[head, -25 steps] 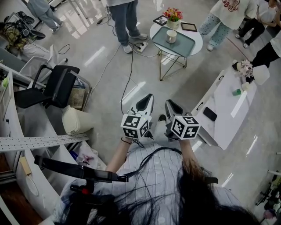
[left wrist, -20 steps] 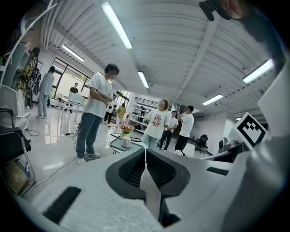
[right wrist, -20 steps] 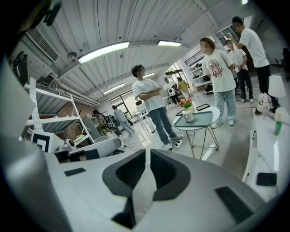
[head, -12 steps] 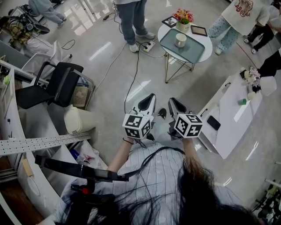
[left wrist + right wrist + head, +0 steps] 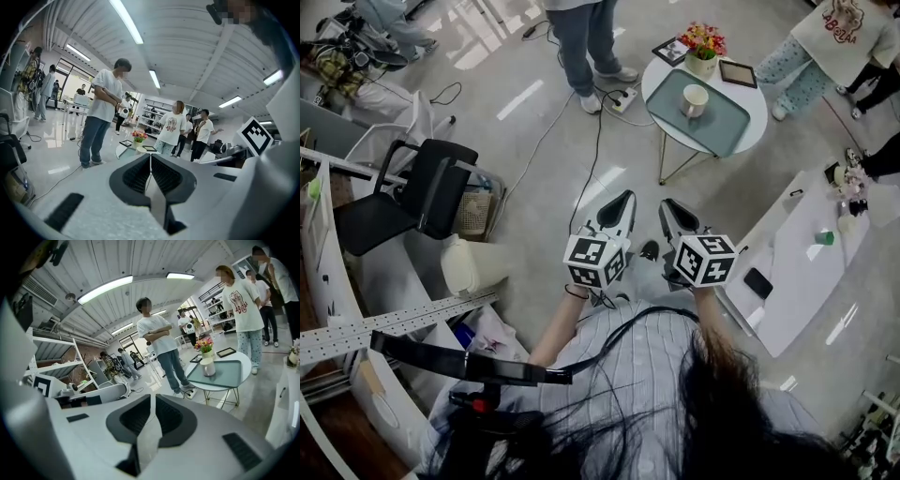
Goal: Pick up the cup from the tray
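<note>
While I watch both tools held side by side close to the body, the left gripper [image 5: 150, 158] has its jaws pressed together on nothing, and the right gripper [image 5: 152, 401] is likewise closed and empty. Well beyond them, across bare floor, stands a round white table [image 5: 757, 120] bearing a grey-green tray [image 5: 720, 127]. The cup [image 5: 694, 99], a plain cream cylinder, stands upright near the tray's middle, a pot of flowers [image 5: 703, 45] behind it.

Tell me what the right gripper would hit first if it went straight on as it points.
Probably bare floor: the right gripper, shut, tilts slightly down, aiming left of the round table toward a standing person's legs. Depth is unclear.
</note>
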A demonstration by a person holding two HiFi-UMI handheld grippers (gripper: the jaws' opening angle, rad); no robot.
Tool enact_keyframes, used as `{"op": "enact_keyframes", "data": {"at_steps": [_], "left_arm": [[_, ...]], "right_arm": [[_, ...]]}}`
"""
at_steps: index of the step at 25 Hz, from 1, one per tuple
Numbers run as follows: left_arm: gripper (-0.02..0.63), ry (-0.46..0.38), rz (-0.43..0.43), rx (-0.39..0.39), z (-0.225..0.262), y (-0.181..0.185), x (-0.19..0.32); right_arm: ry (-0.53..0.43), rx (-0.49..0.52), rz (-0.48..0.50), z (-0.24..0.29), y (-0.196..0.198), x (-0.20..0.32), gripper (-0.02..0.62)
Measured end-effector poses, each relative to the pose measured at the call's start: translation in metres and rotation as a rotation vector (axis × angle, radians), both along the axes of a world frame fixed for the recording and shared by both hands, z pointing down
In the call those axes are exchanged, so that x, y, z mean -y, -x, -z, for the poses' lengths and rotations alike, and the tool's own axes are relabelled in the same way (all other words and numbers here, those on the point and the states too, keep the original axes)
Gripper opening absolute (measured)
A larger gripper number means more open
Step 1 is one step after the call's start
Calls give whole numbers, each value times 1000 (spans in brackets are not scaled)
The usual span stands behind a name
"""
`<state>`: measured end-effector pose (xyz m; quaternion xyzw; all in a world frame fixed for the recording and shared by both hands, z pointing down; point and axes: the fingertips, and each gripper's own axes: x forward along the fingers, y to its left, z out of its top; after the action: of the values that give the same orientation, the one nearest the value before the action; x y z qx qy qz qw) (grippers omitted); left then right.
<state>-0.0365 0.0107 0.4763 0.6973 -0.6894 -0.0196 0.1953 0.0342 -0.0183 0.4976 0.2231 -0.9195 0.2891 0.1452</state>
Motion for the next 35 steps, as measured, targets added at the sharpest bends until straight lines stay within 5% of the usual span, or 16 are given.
{"op": "enact_keyframes", "data": {"at_steps": [16,35], "left_arm": [[15,5,-16,39,11,37,125],[15,25,-181,42,2,27,197]], "right_arm": [[16,22,-16,0,31,108,51],[75,26,-240,-21,9,171,51]]}}
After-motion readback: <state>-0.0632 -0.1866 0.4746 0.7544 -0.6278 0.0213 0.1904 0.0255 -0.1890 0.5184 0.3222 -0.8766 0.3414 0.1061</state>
